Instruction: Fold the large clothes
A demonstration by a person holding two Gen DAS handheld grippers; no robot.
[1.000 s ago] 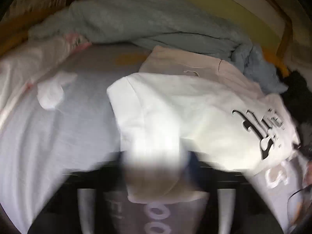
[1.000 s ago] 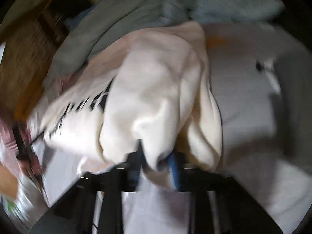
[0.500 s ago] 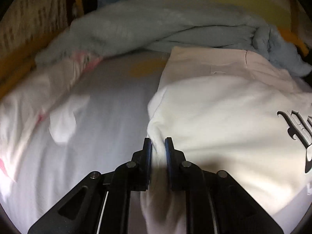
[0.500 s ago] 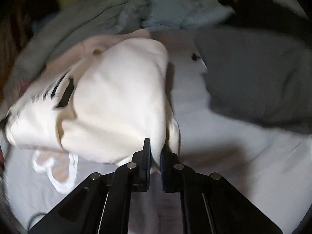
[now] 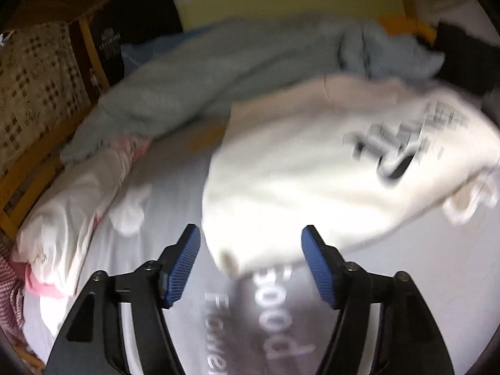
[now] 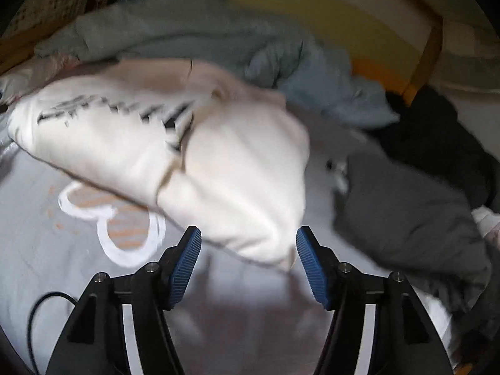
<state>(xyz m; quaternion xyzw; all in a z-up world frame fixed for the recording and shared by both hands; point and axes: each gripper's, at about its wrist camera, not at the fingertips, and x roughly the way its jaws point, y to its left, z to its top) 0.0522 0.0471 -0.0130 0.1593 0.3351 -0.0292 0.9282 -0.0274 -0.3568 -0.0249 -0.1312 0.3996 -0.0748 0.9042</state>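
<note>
A white sweatshirt (image 5: 312, 168) with black lettering lies folded on the grey printed bedsheet (image 5: 175, 187); it also shows in the right wrist view (image 6: 231, 181). My left gripper (image 5: 251, 262) is open, its blue pads (image 5: 182, 262) either side of the sweatshirt's near left edge, holding nothing. My right gripper (image 6: 248, 262) is open, its blue pads (image 6: 187, 262) straddling the sweatshirt's near right corner, holding nothing. Both views are motion-blurred.
A light blue garment (image 5: 237, 72) is heaped behind the sweatshirt. A white-and-pink cloth bundle (image 5: 72, 206) lies left. A grey garment (image 6: 412, 218) and a black one (image 6: 437, 131) lie right. A wooden bed frame (image 5: 37, 168) and checked pillow (image 5: 34, 72) border the left.
Both grippers were shut on the sweatshirt's edges half a second ago; now both have opened and let it go. The sweatshirt has dropped onto the sheet, folded over.
</note>
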